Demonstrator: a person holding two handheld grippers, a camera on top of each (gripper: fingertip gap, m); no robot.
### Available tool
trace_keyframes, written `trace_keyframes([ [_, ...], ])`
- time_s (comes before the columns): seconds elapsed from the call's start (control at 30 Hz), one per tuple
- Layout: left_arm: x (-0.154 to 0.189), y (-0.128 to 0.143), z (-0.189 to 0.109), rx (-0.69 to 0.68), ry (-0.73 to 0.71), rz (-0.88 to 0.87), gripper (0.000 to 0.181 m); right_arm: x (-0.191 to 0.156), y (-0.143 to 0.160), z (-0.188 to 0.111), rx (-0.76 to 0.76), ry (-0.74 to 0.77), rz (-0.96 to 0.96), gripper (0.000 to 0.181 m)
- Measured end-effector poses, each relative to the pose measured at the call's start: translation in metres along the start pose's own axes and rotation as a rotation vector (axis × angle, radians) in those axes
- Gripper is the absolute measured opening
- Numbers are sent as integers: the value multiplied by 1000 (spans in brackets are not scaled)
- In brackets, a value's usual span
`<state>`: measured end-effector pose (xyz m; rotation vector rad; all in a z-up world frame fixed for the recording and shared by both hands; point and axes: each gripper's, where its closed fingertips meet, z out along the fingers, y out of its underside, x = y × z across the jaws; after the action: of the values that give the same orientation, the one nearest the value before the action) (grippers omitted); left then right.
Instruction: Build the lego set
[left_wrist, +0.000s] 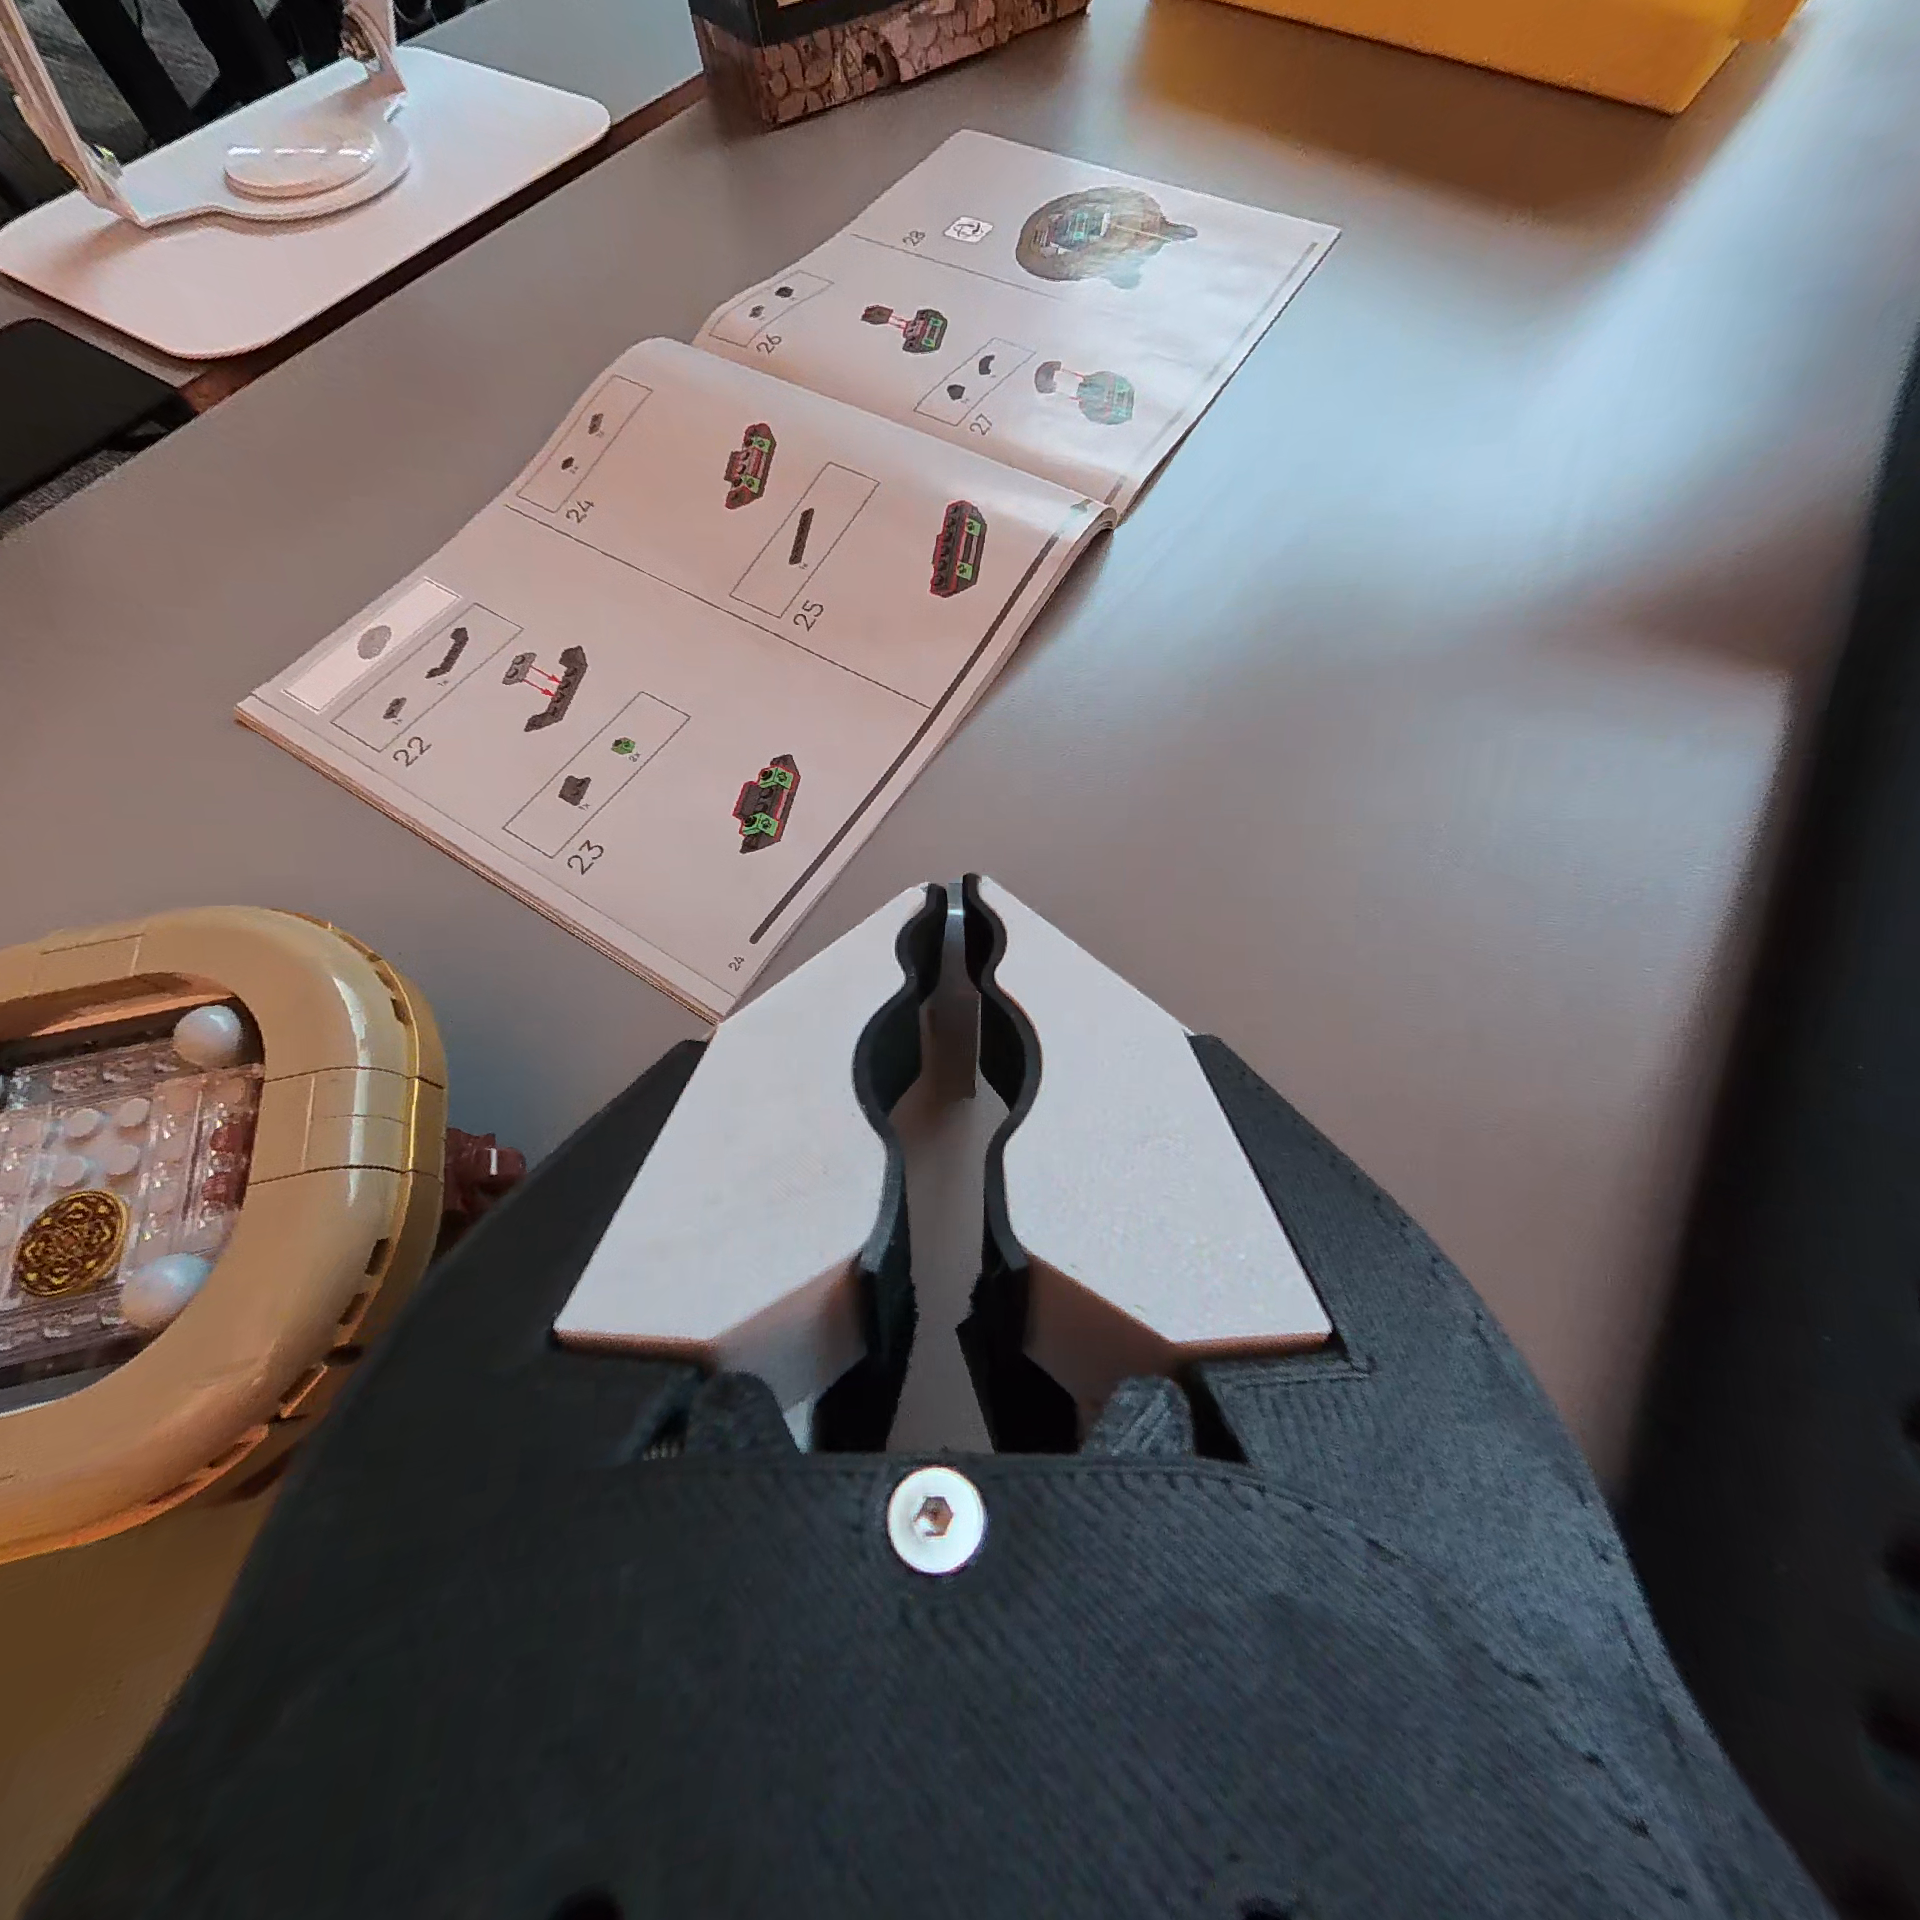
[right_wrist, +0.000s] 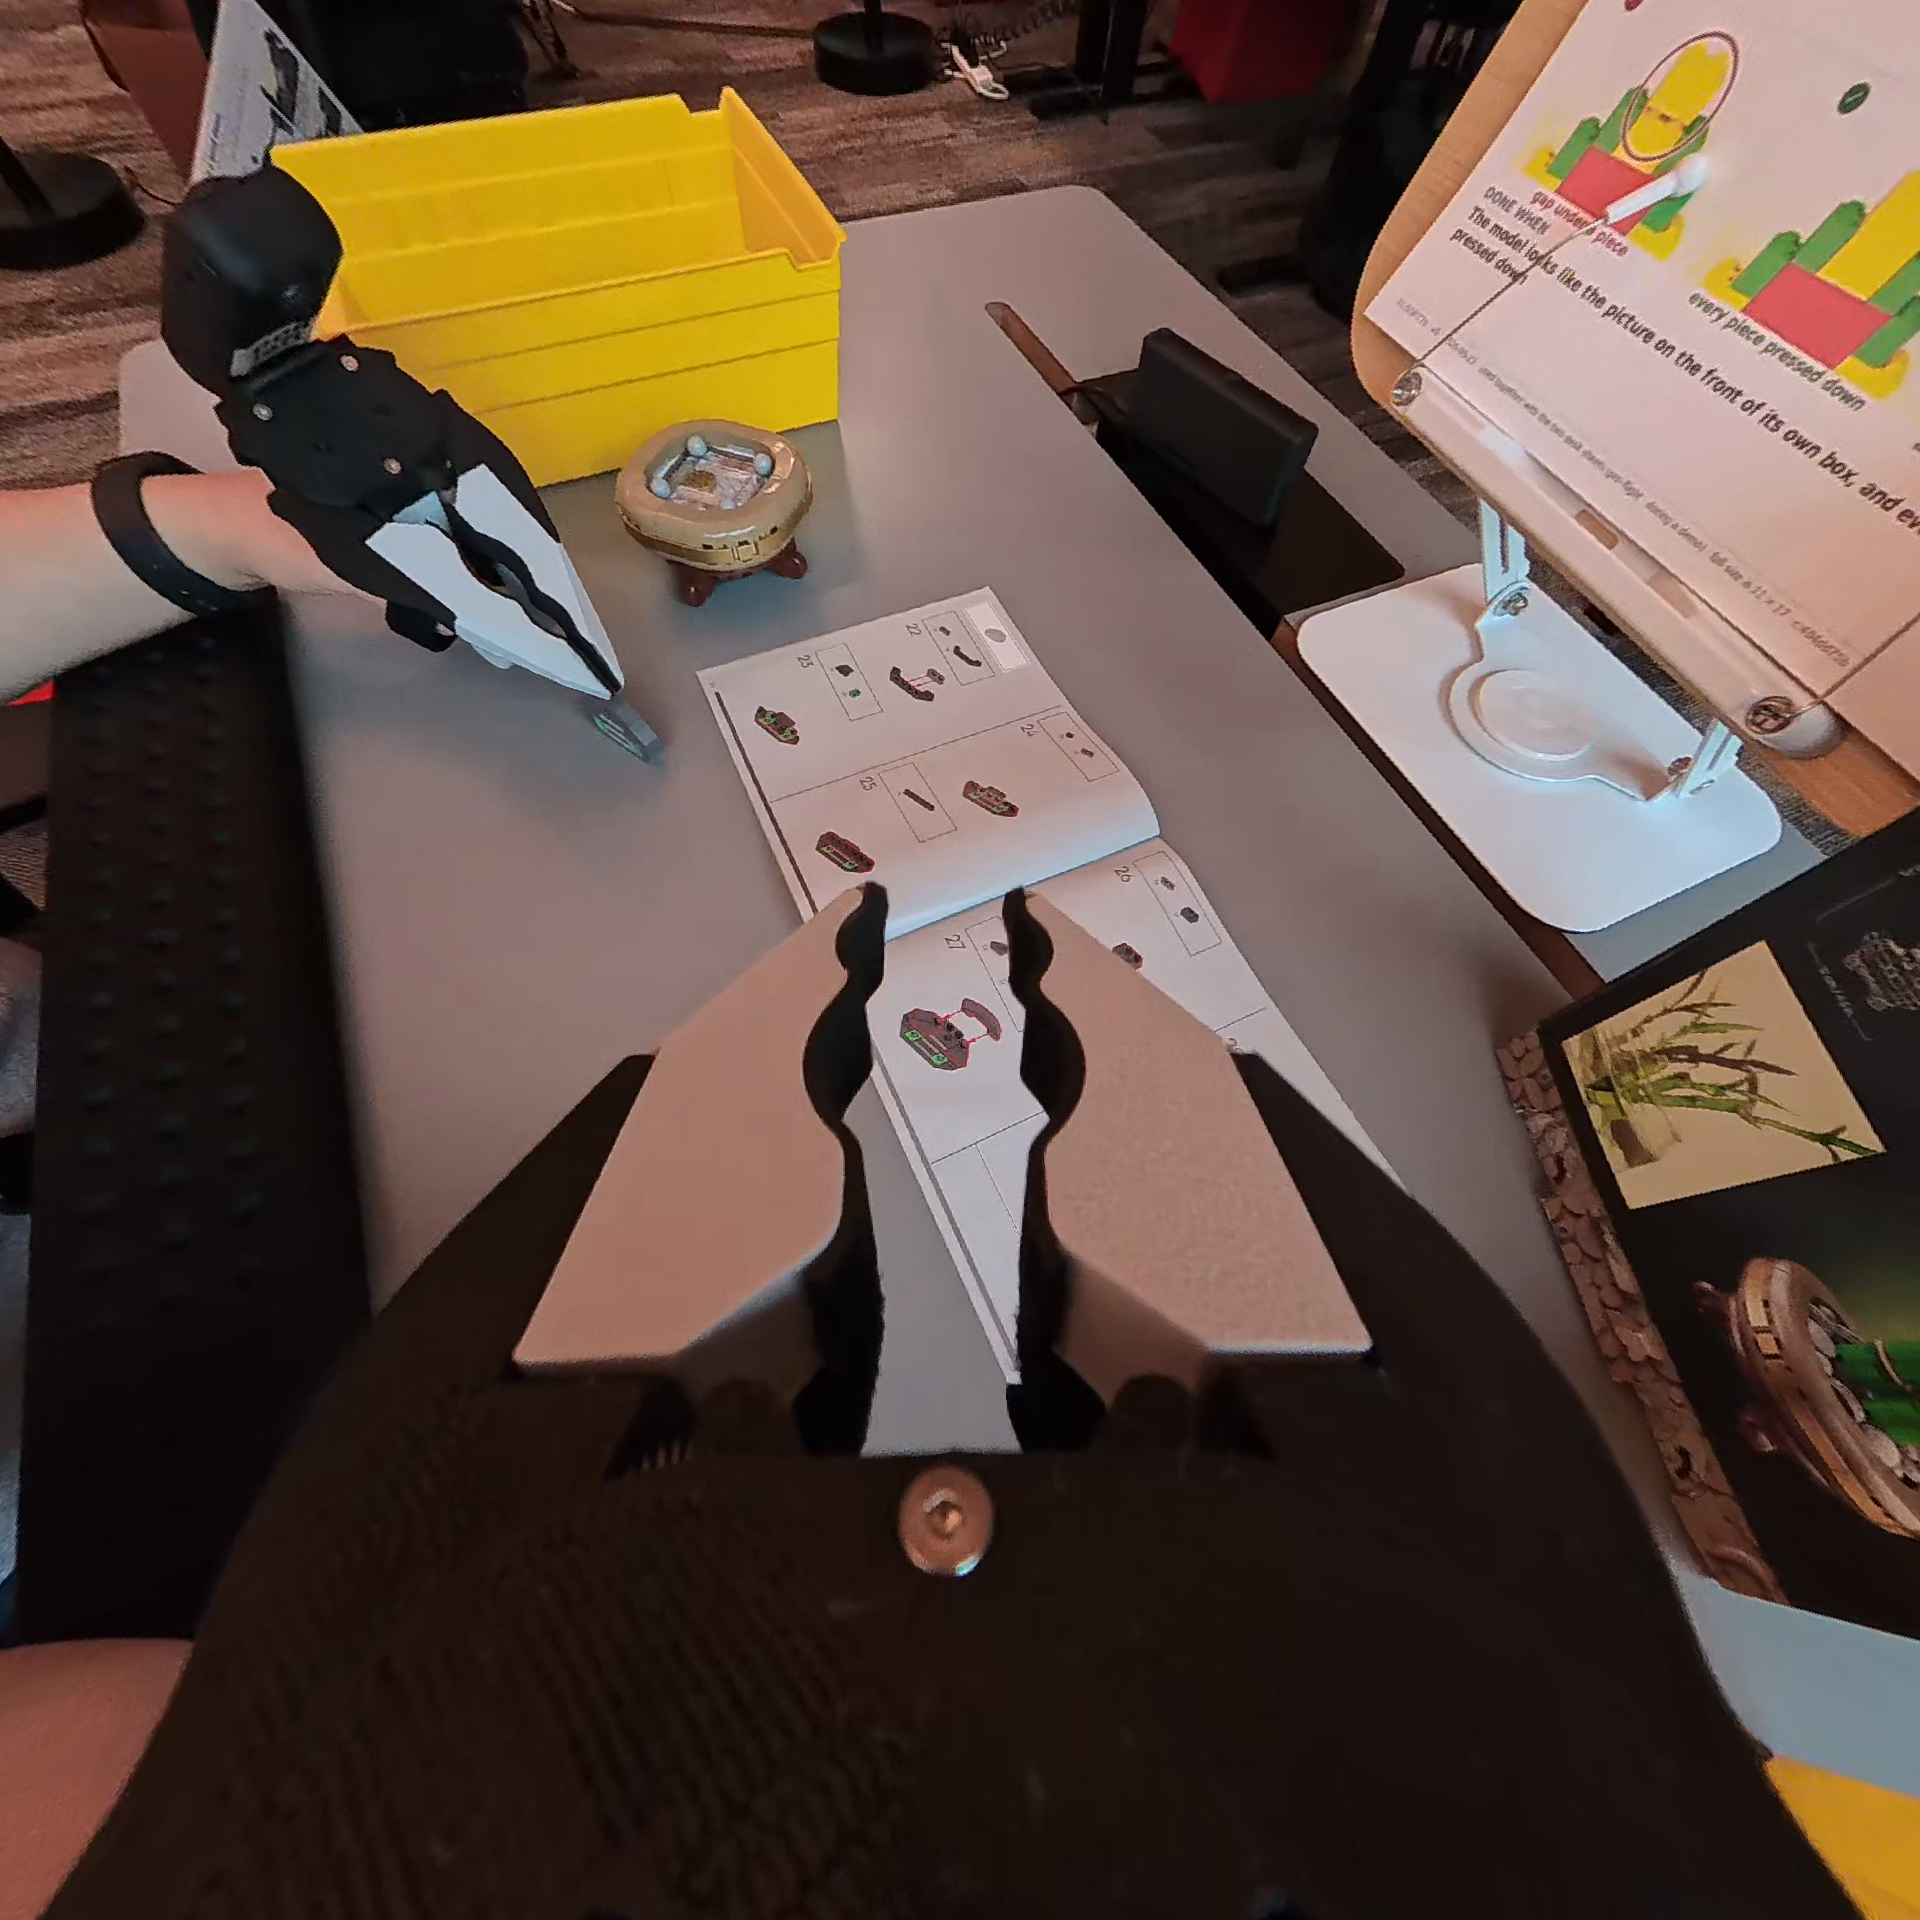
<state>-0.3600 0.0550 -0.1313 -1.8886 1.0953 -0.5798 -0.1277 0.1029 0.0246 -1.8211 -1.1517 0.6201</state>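
Observation:
My left gripper (left_wrist: 956, 891) is shut on a small thin grey piece (left_wrist: 953, 987), seen edge-on between the tips. In the right wrist view the left gripper (right_wrist: 613, 688) points down at the table, and the grey piece (right_wrist: 630, 734) with a green part pokes out below its tips, just above or on the table. The tan round lego pot model (left_wrist: 312, 1143) on dark red feet stands left of it, and shows at the back (right_wrist: 712, 497). My right gripper (right_wrist: 945, 902) is open and empty, above the open instruction booklet (right_wrist: 935, 790), which also shows in the left wrist view (left_wrist: 779, 582).
A yellow bin (right_wrist: 582, 270) stands at the back left. The lego box (right_wrist: 1766, 1247) lies at the right. A white stand (right_wrist: 1538, 748) holding a printed sheet is at the far right. A black studded mat (right_wrist: 177, 1039) lies along the left edge. A person's wrist holds the left gripper.

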Motion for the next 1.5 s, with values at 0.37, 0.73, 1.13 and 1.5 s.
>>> trace_keyframes([
  [0.37,5,-61,-39,215,-39,6,9,15,-2,-9,23,96,-15,21],
  [0.73,-93,-63,-247,213,-598,14,25,68,-13,-41,174,380,14,22],
  [1.13,-102,3,-291,187,-610,-144,32,72,15,0,-24,385,-28,23],
  [1.5,-6,-5,-99,110,-175,-213,54,49,21,48,-142,278,-114,25],
])
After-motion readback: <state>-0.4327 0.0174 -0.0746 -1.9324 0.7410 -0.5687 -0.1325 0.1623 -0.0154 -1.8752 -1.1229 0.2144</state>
